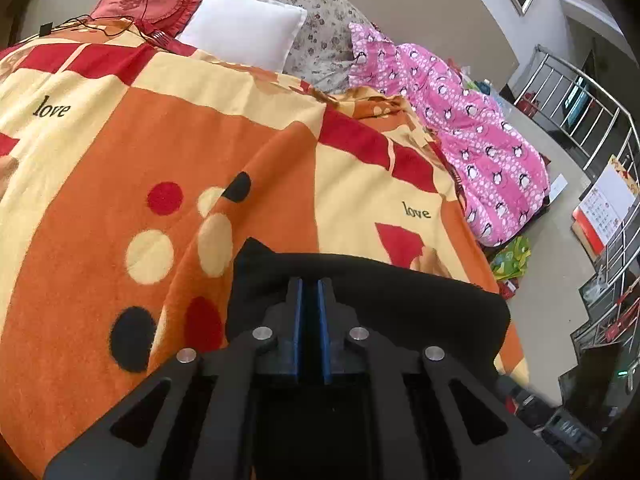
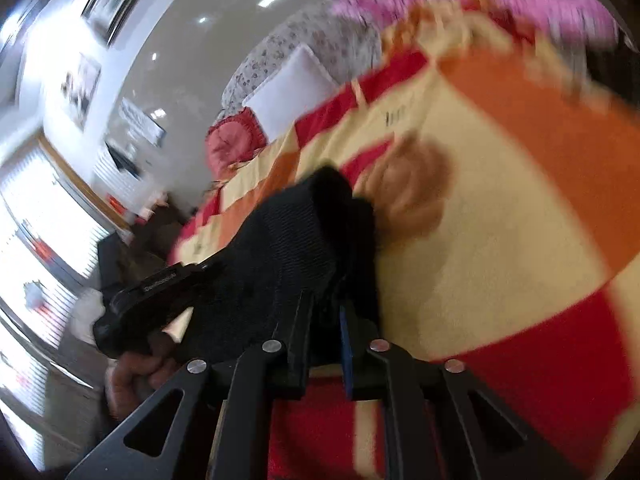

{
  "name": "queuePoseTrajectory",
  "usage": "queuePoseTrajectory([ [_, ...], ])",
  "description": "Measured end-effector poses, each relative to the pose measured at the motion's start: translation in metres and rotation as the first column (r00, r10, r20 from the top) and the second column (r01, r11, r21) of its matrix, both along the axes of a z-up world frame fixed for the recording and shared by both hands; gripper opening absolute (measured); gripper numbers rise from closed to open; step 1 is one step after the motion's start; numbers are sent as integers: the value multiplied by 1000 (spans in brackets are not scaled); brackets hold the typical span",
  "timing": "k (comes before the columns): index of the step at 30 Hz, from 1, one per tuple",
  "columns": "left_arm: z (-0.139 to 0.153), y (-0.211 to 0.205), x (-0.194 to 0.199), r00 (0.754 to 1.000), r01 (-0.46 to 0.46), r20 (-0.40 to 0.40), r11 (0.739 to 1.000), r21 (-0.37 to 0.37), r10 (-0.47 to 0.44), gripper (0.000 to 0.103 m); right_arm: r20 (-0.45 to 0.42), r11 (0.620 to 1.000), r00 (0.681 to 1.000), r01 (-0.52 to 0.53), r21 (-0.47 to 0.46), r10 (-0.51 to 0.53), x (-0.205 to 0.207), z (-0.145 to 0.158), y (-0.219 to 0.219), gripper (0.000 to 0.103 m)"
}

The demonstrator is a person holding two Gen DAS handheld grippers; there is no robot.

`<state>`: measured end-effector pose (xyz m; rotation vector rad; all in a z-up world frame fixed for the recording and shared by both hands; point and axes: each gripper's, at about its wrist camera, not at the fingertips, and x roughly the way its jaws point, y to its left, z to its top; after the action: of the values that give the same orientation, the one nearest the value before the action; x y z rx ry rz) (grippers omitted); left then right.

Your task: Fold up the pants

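The black pants [image 1: 380, 296] lie bunched on an orange, red and cream blanket [image 1: 120, 160] on the bed. My left gripper [image 1: 310, 292] is shut on the pants' cloth, its blue pads nearly together with fabric between them. In the blurred right wrist view, my right gripper [image 2: 326, 308] is shut on a ribbed black edge of the pants [image 2: 288, 240] and holds it lifted above the blanket [image 2: 500, 200]. The left gripper's handle and the hand on it [image 2: 144, 308] show at the left of that view.
A white pillow [image 1: 244, 36], a red frilled cushion [image 1: 148, 0] and a pink penguin-print quilt [image 1: 472, 128] lie at the head and right side of the bed. A metal railing [image 1: 592, 120] and clutter on the floor stand beyond the bed's right edge.
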<state>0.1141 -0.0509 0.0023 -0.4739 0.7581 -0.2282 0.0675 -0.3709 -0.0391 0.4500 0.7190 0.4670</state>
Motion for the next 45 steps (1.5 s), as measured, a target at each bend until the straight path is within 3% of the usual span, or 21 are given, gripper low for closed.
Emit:
queuePoseTrajectory([
  [2, 1, 0, 0, 1000, 1, 3, 1000, -18, -1, 7, 148, 987, 987, 79, -141, -58, -14, 36, 2, 17],
  [4, 2, 2, -1, 1000, 0, 4, 1000, -23, 0, 7, 248, 980, 968, 91, -176, -45, -19, 68, 8, 18],
  [5, 2, 1, -1, 1000, 0, 5, 1000, -24, 0, 7, 259, 977, 966, 71, -201, -17, -15, 77, 16, 18],
  [7, 2, 2, -1, 1000, 1, 5, 1000, -29, 0, 7, 233, 962, 971, 8, -271, 58, 5, 83, 40, 15],
  [9, 1, 2, -1, 1000, 2, 6, 999, -34, -2, 7, 166, 948, 979, -57, -314, 114, 34, 70, 60, 14],
  [12, 1, 2, -1, 1000, 8, 8, 999, -39, -7, 7, -11, 893, 999, -48, -447, 48, 80, 21, 67, 11],
  [15, 2, 3, -1, 1000, 10, 10, 999, -44, -10, 8, 16, 909, 1000, -18, -415, 27, 82, 10, 53, 8],
  [18, 2, 4, -2, 1000, 11, 11, 998, -58, -10, 11, 18, 906, 1000, 1, -423, 8, 74, 21, 48, 10],
  [22, 3, 2, -3, 1000, 18, 20, 997, -68, -16, 16, 143, 937, 985, -38, -348, 93, 30, 58, 50, 15],
  [24, 3, 0, -3, 999, 21, 29, 998, -63, -20, 21, 145, 934, 977, -96, -343, 153, 10, 62, 55, 14],
  [28, 5, -6, -4, 999, 32, 43, 999, -44, -30, 28, 32, 879, 991, -99, -466, 129, 11, 19, 63, 7],
  [30, 7, -8, -5, 998, 45, 54, 998, -41, -43, 37, 70, 899, 994, -51, -435, 90, 4, 21, 53, 8],
  [31, 7, -8, -6, 997, 50, 59, 998, -41, -47, 39, 89, 899, 993, -26, -437, 72, -1, 27, 52, 15],
  [34, 8, -9, -7, 997, 50, 63, 998, -36, -48, 41, 186, 921, 973, -56, -385, 136, -28, 43, 58, 16],
  [36, 11, -7, -10, 997, 40, 72, 998, -51, -37, 41, 160, 908, 973, -86, -411, 165, -32, 36, 66, 24],
  [37, 14, -4, -15, 996, 30, 87, 997, -66, -24, 42, 107, 901, 981, -100, -423, 159, -24, 22, 67, 27],
  [38, 17, 0, -23, 995, 15, 103, 997, -75, -7, 47, 65, 905, 987, -105, -413, 144, -14, 15, 68, 28],
  [39, 20, 5, -34, 993, -11, 118, 997, -75, 20, 58, 77, 935, 989, -94, -343, 127, -13, 15, 60, 28],
  [41, 19, 18, -55, 989, -45, 132, 991, -128, 62, 71, 78, 960, 994, -51, -275, 75, -14, 25, 43, 30],
  [44, 6, 30, -62, 995, -57, 69, 978, -199, 72, 72, 102, 969, 995, 8, -245, 18, -11, 34, 23, 50],
  [45, 1, 29, -60, 997, -61, 32, 979, -197, 69, 72, 89, 970, 996, 38, -240, -17, -7, 34, 16, 50],
])
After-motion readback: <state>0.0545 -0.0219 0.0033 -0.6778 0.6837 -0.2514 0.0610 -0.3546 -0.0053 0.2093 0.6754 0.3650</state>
